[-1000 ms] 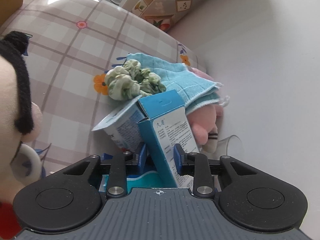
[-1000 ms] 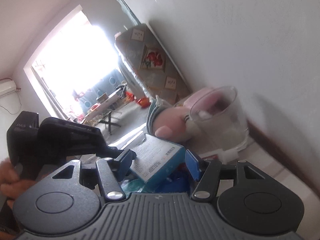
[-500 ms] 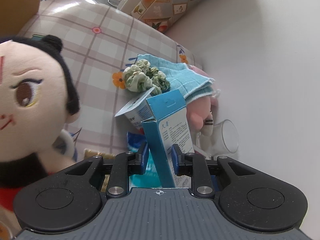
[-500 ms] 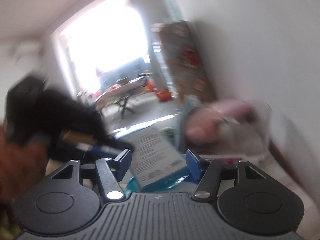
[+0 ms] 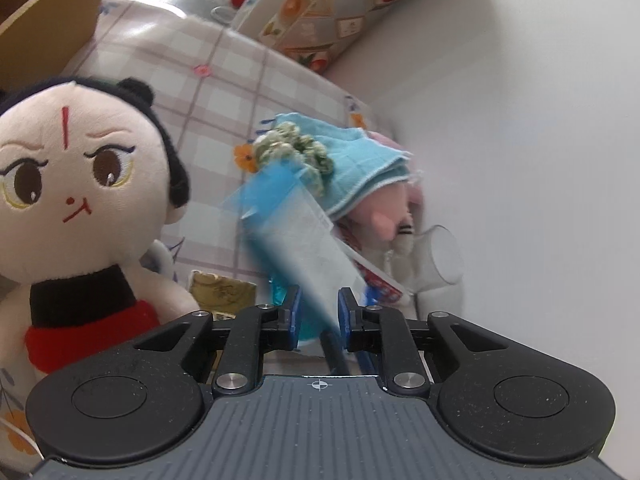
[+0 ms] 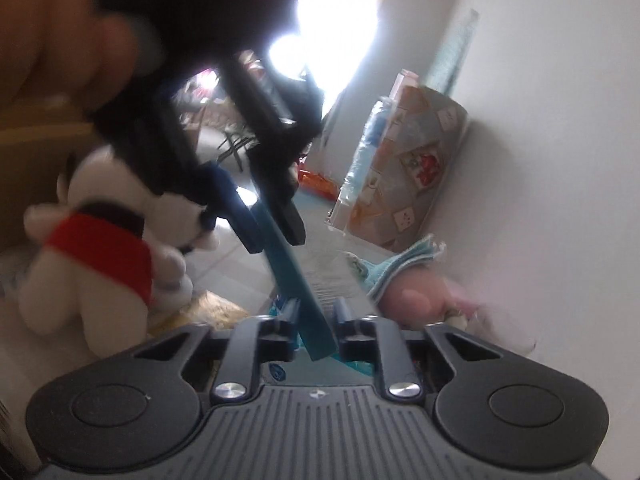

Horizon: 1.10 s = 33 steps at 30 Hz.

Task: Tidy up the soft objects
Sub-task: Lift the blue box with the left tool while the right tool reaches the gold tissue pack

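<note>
Blue carton (image 5: 296, 240) clamped in closing left gripper (image 5: 319, 312) and shut right gripper (image 6: 316, 320), plush doll (image 5: 76, 200) left of carton, teal cloth (image 5: 356, 160) behind.

Plush doll (image 5: 76, 184) blocking the left, glass cup (image 5: 436, 256) against wall, open checked cloth (image 5: 224, 92) between

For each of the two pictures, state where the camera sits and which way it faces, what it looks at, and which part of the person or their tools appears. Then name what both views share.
Left wrist: on the left hand-held gripper, facing down across the checked cloth at the blue box between its closing jaws; no body shows.
Right wrist: on the right hand-held gripper, facing the window; a blurred hand shows.
Shared: box, plush doll, blue towel, pink plush.
</note>
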### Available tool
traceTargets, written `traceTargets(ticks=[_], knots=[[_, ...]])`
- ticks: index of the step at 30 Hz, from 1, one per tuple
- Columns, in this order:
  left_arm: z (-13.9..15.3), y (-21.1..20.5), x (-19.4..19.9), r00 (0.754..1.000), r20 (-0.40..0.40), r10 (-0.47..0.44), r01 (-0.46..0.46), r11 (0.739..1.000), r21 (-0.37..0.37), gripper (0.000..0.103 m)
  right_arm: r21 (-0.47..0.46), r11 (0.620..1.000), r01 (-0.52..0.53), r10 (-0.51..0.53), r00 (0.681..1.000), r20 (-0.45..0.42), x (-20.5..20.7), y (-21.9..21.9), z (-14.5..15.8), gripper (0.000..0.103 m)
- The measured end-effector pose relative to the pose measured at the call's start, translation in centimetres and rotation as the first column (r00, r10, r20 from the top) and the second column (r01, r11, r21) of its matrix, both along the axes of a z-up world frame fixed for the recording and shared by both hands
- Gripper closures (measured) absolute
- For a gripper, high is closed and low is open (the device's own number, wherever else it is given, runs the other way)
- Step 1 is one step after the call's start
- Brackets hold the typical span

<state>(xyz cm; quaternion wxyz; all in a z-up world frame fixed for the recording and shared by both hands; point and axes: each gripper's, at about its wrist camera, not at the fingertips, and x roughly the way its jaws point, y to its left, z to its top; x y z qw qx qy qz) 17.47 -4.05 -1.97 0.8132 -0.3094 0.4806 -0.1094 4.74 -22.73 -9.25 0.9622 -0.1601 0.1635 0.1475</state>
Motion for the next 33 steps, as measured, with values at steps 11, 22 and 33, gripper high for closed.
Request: traceTargets(ticks=[11, 22, 33], knots=[[0.1, 1.2, -0.8, 1.0, 0.012, 0.017, -0.017, 1.0, -0.007, 0.082, -0.002, 1.0, -0.03, 0.03, 0.999, -0.012, -0.9, -1.3, 1.0, 0.062], [2.4, 5.6, -3.2, 0.986, 0.158, 0.061, -0.084, 0.986, 0.142, 0.043, -0.538, 0.809, -0.237, 0.318, 0.946, 0.062, 1.3, 4.6, -0.4, 0.034], [2.0, 8.9, -3.8, 0.977, 0.211, 0.033, -0.064, 0.988, 0.143, 0.03, -0.788, 0.478, -0.387, 0.427, 0.887, -0.177, 4.9, 8.3, -3.5, 0.057]])
